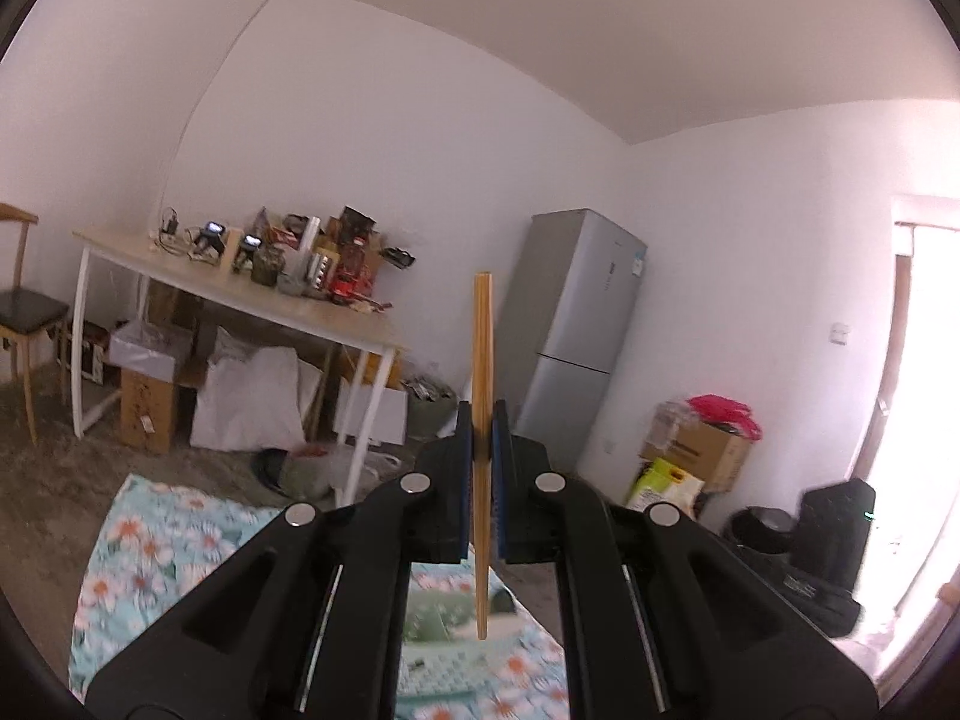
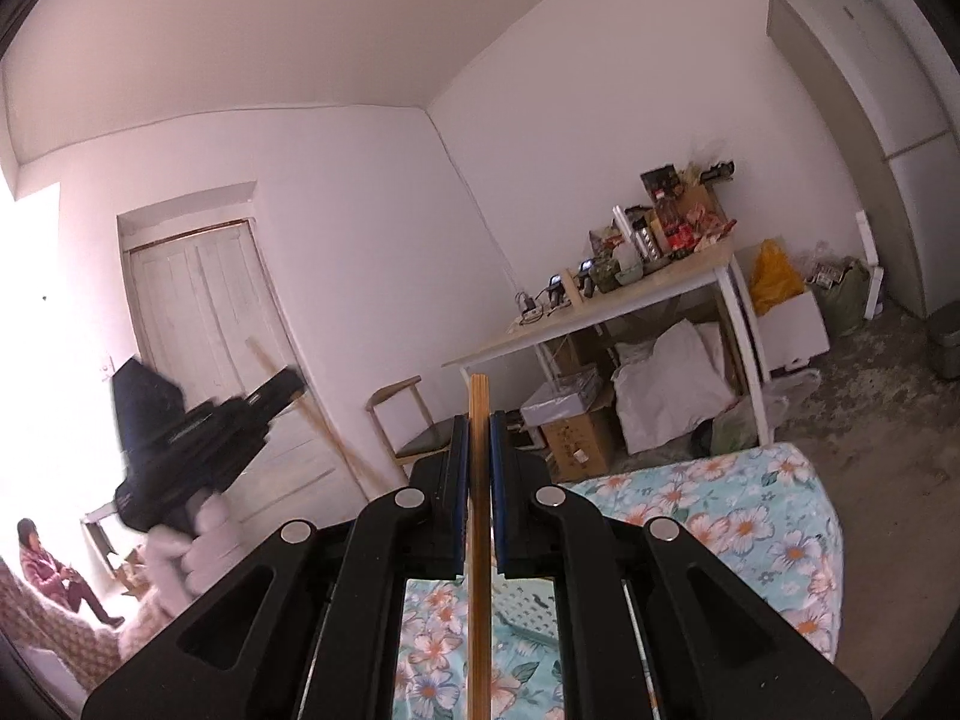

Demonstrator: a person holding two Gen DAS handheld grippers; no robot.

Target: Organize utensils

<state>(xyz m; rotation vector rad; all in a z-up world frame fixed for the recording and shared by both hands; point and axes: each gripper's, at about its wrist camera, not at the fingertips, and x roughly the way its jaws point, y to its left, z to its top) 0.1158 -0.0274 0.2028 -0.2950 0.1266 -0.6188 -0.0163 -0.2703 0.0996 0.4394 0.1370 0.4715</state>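
Both pairs of jaws are closed, each on a single wooden chopstick. In the left wrist view, the left gripper (image 1: 480, 432) is clamped on a chopstick (image 1: 482, 360) that stands nearly upright, gripped around the middle of its length, with the thick end well above the blue pads (image 1: 499, 456) and the thin tip hanging below. In the right wrist view, the right gripper (image 2: 479, 438) is clamped on a second chopstick (image 2: 478, 540), also upright but held close to its top, so that most of its length hangs below the jaws and runs out of the picture's lower edge.

Both sticks are held in the air above a floral cloth (image 1: 150, 540), well apart from the surface. A white perforated tray (image 1: 444, 669) and a green item are seen on the cloth under the left stick; their exact form cannot be told because of blur.

A narrow, smooth stick pinched at one spot could pivot or slide between the pads if it is swung quickly. The right stick, held near its end, is judged the likelier to swing. A long hanging tip could also be caught on the tray rim or the cloth during lowering, and the stick levered out of the grip. The left gripper appears blurred in the right view beside a gloved hand (image 2: 198, 540), so a collision between the two sticks is possible if they are brought together.
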